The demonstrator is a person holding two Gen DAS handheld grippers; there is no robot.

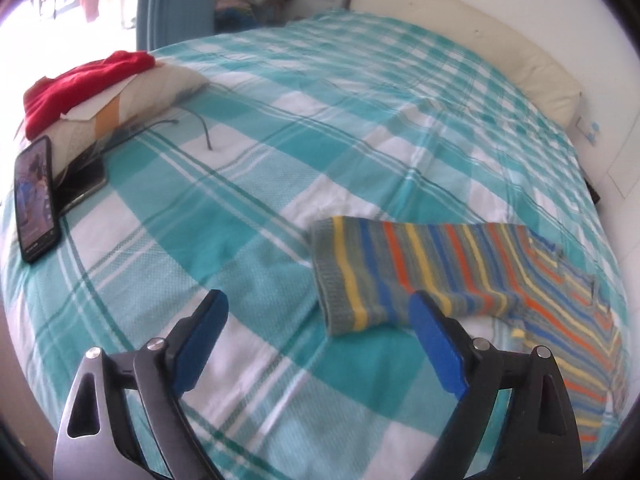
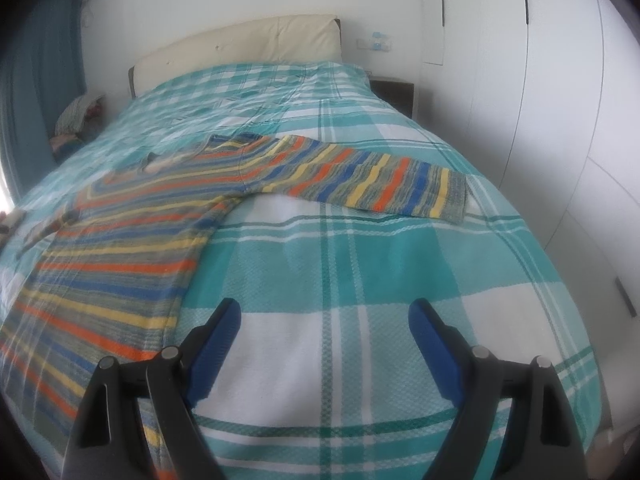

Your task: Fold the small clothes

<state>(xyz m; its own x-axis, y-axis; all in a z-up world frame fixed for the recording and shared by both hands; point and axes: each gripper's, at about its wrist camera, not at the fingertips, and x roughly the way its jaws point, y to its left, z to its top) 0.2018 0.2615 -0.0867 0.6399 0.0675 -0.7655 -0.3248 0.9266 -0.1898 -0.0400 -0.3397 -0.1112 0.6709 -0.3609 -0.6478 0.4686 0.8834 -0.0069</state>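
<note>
A small knitted sweater (image 1: 500, 276) with grey, blue, orange and yellow stripes lies flat on the teal and white checked bedspread (image 1: 280, 160). One sleeve (image 1: 380, 268) stretches out to the left in the left wrist view. My left gripper (image 1: 318, 304) hangs open just in front of that sleeve's cuff, nothing between its blue pads. In the right wrist view the sweater (image 2: 120, 240) spreads from the lower left, its other sleeve (image 2: 380, 184) reaching right. My right gripper (image 2: 324, 312) is open over bare bedspread, beside the sweater's hem edge.
A phone (image 1: 36, 200) leans at the bed's left edge by a cushion (image 1: 132, 96) with a red garment (image 1: 80, 84) on it. Glasses (image 1: 188, 128) lie close by. A cream headboard (image 2: 240, 44) and white wardrobe doors (image 2: 540, 120) border the bed.
</note>
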